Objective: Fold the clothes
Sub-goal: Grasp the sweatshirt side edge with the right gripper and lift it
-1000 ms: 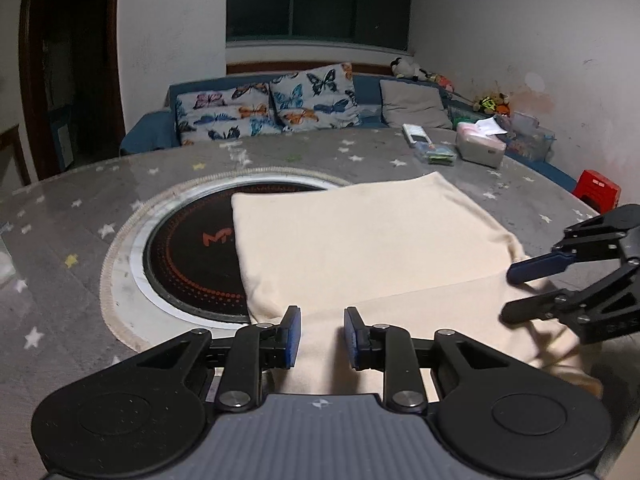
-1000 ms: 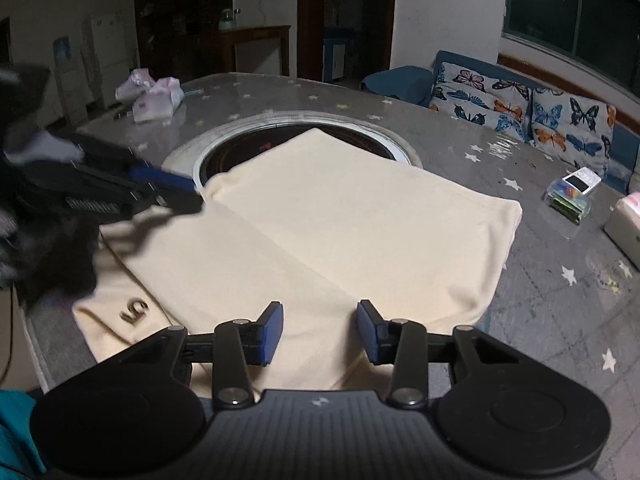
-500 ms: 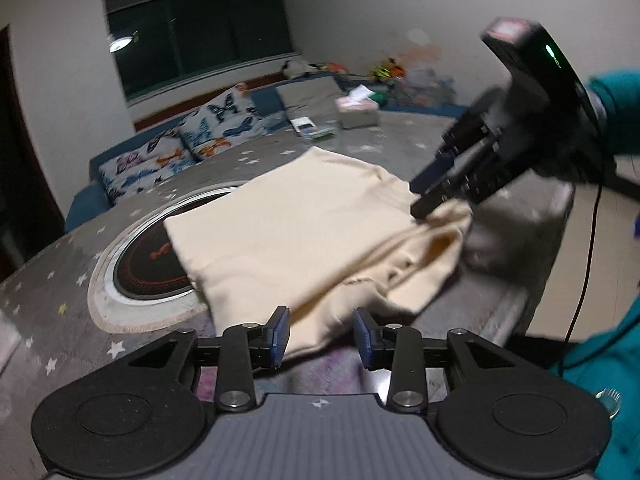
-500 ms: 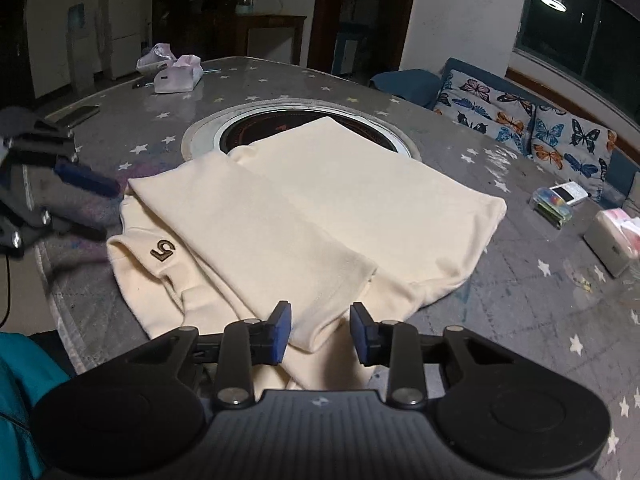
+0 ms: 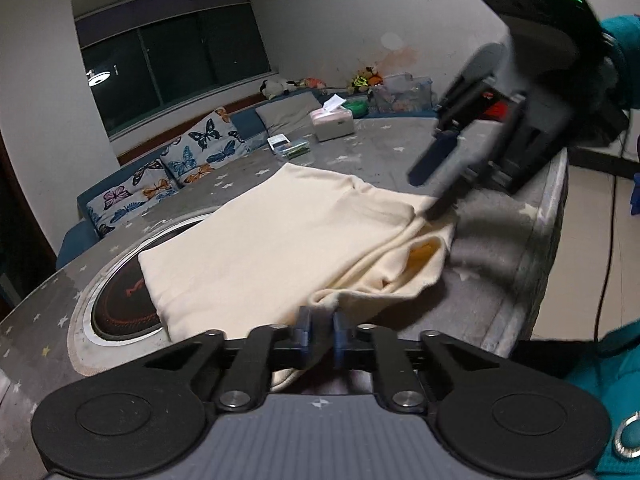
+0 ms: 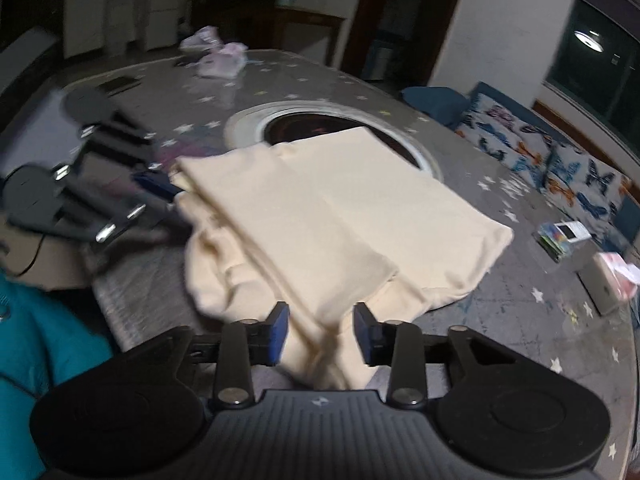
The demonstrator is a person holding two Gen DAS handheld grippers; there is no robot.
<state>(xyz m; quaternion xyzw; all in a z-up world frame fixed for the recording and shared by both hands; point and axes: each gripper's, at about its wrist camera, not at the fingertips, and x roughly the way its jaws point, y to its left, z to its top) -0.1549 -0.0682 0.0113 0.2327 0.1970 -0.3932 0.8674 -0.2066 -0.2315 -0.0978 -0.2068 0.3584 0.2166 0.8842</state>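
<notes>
A cream garment (image 5: 280, 232) lies folded on the grey star-patterned table (image 5: 380, 160), its near end bunched at the table's edge. My left gripper (image 5: 320, 328) is shut on a raised fold of that near edge. In the left wrist view my right gripper (image 5: 434, 188) hovers blurred at the garment's far right corner. In the right wrist view the garment (image 6: 340, 216) runs between the spread fingers of my right gripper (image 6: 320, 334), which stands open. My left gripper (image 6: 160, 188) touches the cloth's left edge there.
A round hob (image 5: 120, 304) is set into the table's middle, partly under the garment. A tissue box (image 5: 334, 124) and a small box (image 5: 288, 146) sit at the far side. A sofa with butterfly cushions (image 5: 180, 168) lies beyond. A teal sleeve (image 6: 32, 340) is near.
My left gripper has closed on the garment's near edge. My right gripper has come lower over the bunched corner, still open. The cloth's near end has lifted and wrinkled.
</notes>
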